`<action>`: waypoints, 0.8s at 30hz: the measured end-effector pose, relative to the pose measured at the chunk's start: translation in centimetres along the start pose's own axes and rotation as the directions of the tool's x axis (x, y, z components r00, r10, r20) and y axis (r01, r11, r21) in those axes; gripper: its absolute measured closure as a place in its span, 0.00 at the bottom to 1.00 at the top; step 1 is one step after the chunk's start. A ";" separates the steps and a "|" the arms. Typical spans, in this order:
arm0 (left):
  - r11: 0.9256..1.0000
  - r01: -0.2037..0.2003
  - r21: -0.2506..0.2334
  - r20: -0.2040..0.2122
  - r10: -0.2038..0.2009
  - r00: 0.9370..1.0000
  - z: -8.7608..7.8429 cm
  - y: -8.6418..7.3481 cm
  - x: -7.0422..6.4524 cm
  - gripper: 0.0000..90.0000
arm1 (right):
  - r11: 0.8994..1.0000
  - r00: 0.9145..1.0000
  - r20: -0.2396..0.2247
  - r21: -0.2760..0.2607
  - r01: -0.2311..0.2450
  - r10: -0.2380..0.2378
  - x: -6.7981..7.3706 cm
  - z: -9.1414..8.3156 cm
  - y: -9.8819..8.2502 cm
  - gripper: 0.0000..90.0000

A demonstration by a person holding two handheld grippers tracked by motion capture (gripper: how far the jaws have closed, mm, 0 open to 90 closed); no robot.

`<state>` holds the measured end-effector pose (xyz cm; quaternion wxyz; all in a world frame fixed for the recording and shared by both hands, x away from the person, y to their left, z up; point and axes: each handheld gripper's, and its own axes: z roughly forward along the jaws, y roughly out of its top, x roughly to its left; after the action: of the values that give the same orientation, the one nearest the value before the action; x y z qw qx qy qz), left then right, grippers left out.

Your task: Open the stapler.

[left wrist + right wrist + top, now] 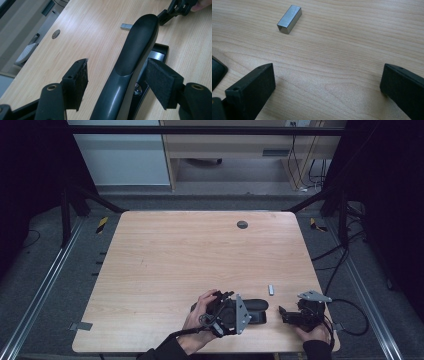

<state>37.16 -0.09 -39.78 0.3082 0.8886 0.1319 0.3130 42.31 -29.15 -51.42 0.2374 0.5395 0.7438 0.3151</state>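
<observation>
Looking down, the left gripper (pixel 246 312) straddles a black stapler (pixel 257 306) near the desk's (pixel 165 250) front edge. Its own camera shows its fingers (pixel 160 81) open, flanking the stapler's (pixel 136 57) arm; closing comes next. The right gripper's (pixel 327 87) fingers (pixel 253 91) gape empty below the staple strip (pixel 289 19).

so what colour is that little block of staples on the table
Silver-grey metal. The staple block shows best in the right gripper view, lying on the wooden table.
</observation>
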 end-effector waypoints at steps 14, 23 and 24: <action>0.994 -0.089 0.066 -0.027 0.091 0.995 2.4 0.8 -1.5 0.35 | 1.000 1.000 -0.008 0.004 -0.013 0.013 0.1 -0.1 0.0 0.00; 0.984 -0.137 0.115 -0.053 0.144 0.988 3.7 0.8 -1.8 0.35 | 1.000 1.000 0.000 0.001 0.004 -0.004 0.0 0.0 0.0 0.00; 0.983 -0.139 0.117 -0.052 0.146 0.988 3.8 0.8 -1.8 0.35 | 1.000 1.000 0.000 0.001 0.004 -0.004 0.0 0.0 0.0 0.00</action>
<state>38.23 -3.28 -42.51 0.2301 0.9019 0.0948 0.3530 42.31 -29.17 -51.43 0.2376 0.5383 0.7450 0.3144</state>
